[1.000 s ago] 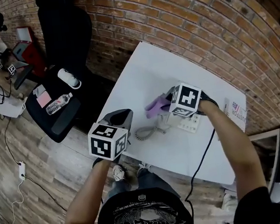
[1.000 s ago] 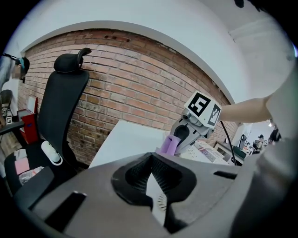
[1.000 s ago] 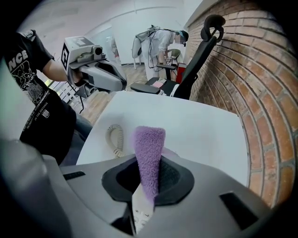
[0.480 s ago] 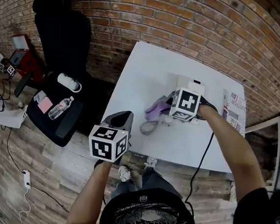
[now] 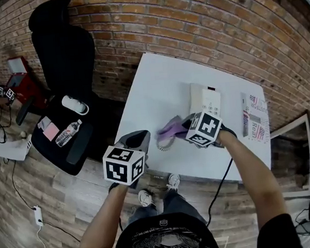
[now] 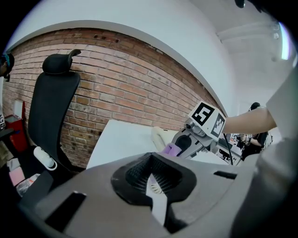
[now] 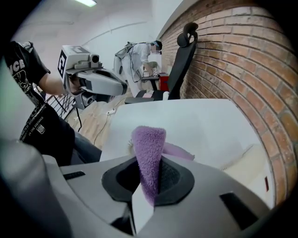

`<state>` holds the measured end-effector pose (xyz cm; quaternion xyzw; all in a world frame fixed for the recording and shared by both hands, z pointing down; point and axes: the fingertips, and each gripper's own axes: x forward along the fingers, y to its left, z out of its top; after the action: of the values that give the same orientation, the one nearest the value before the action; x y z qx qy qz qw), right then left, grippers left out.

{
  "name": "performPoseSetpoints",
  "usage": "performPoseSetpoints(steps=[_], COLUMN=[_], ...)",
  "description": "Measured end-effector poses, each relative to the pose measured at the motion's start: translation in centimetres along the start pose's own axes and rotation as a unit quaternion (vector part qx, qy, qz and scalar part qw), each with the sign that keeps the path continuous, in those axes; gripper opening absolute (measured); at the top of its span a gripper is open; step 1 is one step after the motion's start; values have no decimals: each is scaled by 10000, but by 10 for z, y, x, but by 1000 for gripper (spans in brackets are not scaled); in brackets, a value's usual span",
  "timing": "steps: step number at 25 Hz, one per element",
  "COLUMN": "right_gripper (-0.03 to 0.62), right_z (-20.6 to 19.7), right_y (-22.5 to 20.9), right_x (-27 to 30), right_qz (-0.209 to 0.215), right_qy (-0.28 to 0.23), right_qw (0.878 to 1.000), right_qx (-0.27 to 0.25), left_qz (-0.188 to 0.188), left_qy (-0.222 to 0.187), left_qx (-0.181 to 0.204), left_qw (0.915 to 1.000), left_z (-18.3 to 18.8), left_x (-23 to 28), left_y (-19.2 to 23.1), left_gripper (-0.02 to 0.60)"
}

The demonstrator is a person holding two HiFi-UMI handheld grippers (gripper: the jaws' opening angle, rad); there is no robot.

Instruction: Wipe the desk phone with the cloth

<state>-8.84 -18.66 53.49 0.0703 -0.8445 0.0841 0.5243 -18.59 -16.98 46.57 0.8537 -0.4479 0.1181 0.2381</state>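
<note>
head view: your right gripper [image 5: 186, 124] sits low over the white table [image 5: 157, 85], just in front of the desk phone [image 5: 205, 99], with the purple cloth [image 5: 169, 127] sticking out of its tip towards your left. the phone's coiled cord [image 5: 165, 142] lies just below the cloth. your left gripper [image 5: 137, 139] hangs at the table's near left edge, apart from the phone. a black office chair [image 5: 63, 53] stands to the left of the table.

left gripper view: your left gripper [image 6: 152, 180] has its jaws together with nothing between them. beyond it you see the right gripper [image 6: 185, 145] with the cloth [image 6: 171, 149] at its tip, and the phone [image 6: 159, 136] just behind.

right gripper view: your right gripper [image 7: 146, 185] is clamped on the cloth [image 7: 149, 155], which stands up from between the jaws in a fuzzy fold. the phone [image 7: 240, 160] shows at the right, beside the brick wall [image 7: 242, 65].
</note>
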Motion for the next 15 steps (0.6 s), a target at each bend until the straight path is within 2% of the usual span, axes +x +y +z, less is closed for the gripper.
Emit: performPoseSetpoints(steps=[4,8,11,15], right_gripper=[48,48,48,48], right_z=[11,23,25,27], right_y=[9,15,15,15], right_x=[-14,-41,-65,-109], right_qz=[-248,-640,-996,-1488], right_qy=[-513,-1167,-1614,-2300], right_qw=[9980,9889,9769,9509], right_qx=[287,655,981,1442], left_qz=[-140,-394,-514,-659], left_qy=[32,66,51,12], left_qx=[94,295,335,431], left_qw=[9999,9988,9981,9969], left_z=[6,18,27,38], left_x=[1,7,12,16], left_y=[-9,-21,-29,-42], left_gripper=[6,6,6,6])
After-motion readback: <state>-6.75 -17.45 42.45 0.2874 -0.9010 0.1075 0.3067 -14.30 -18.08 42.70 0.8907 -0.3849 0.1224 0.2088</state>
